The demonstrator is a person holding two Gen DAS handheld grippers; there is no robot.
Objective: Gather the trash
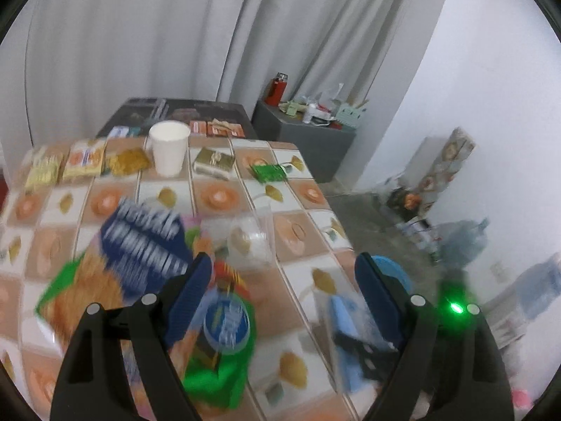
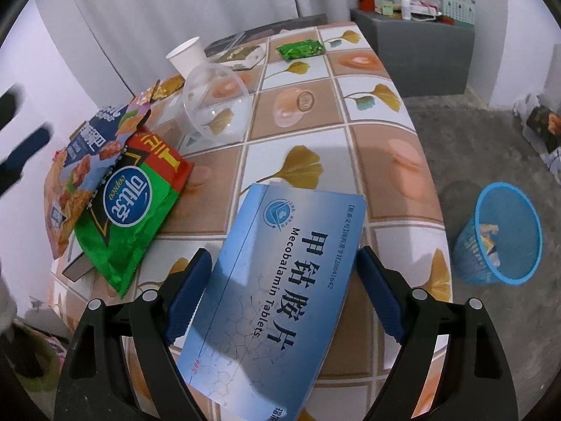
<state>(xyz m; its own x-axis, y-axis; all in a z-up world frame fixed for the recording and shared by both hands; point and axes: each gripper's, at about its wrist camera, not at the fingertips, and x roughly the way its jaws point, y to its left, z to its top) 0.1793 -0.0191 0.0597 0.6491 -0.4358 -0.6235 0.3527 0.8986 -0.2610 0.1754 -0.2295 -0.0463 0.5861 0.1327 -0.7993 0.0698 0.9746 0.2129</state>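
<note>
Right gripper (image 2: 284, 293) astride one blue box (image 2: 277, 294), two snack bags (image 2: 119, 210) beside

Glossy blue cardboard tablet box (image 2: 277, 291), crinkled shiny green foil snack bag (image 2: 129, 217), clear smooth plastic cup (image 2: 215, 100), blue plastic mesh basket (image 2: 498, 235), patterned glossy worktop (image 2: 385, 133).

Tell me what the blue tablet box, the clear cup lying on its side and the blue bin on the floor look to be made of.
Flat blue tablet box: probably coated cardboard; crisp straight edges, printed face with a soft sheen.
Clear tipped-over cup: thin glossy plastic, apparently; the tablecloth pattern shows through its wall.
Round blue waste bin: likely moulded plastic mesh; its wall is a fine lattice you can see scraps through.
</note>
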